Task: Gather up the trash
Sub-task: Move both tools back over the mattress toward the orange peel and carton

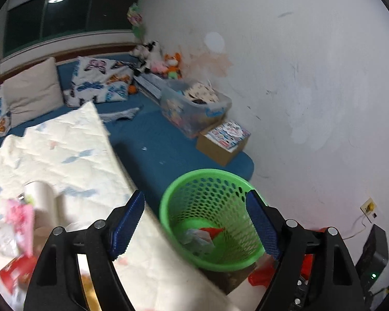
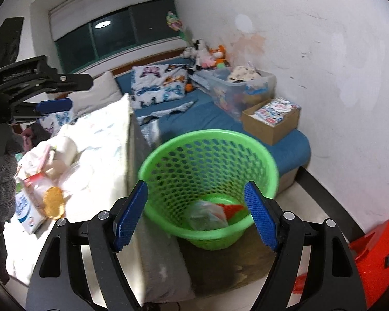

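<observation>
Both tongs are standing apart and gripping nothing. The right tongs (image 2: 195, 217) are pointing into a green mesh bin (image 2: 207, 155) on the floor beside the bed (image 2: 215, 119), with crumpled wrappers (image 2: 210, 213) already lying at its bottom. The remaining trash is sitting to the left on a white quilt (image 2: 101, 140): a milk carton (image 2: 29, 207), a paper roll (image 2: 64, 149) and a yellow packet (image 2: 54, 202). The left tongs (image 1: 195, 224) are nearer (judging by their view), where those items are blurring at the frame's edge.
</observation>
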A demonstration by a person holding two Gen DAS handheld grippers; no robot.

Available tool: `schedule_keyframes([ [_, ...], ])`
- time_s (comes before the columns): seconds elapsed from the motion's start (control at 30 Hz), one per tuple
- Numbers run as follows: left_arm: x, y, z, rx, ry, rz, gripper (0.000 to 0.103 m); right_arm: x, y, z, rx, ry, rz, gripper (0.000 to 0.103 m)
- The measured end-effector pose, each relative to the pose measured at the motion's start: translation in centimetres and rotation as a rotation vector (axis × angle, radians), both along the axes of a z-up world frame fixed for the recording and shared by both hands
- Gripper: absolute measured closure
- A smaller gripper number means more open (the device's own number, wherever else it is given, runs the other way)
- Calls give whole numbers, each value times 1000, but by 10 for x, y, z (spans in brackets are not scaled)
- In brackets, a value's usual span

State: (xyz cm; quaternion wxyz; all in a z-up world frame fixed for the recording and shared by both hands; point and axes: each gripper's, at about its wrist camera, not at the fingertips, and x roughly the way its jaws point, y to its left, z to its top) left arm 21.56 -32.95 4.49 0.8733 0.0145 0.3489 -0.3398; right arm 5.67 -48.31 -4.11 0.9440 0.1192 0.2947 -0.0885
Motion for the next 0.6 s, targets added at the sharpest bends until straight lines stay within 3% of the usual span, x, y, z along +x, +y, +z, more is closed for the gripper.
schedule_keyframes([
  [0.2, -19, 71, 11, -4, -45, 76, 23, 3, 49, 4, -37, -6, 113, 26],
  [0.37, -29, 144, 17, -34, -72, 194, 23, 12, 90, 5, -8, -8, 229, 26],
  [0.6, -31, 223, 8, -54, -51, 336, 23, 37, 143, 3, 2, 7, 363, 26],
])
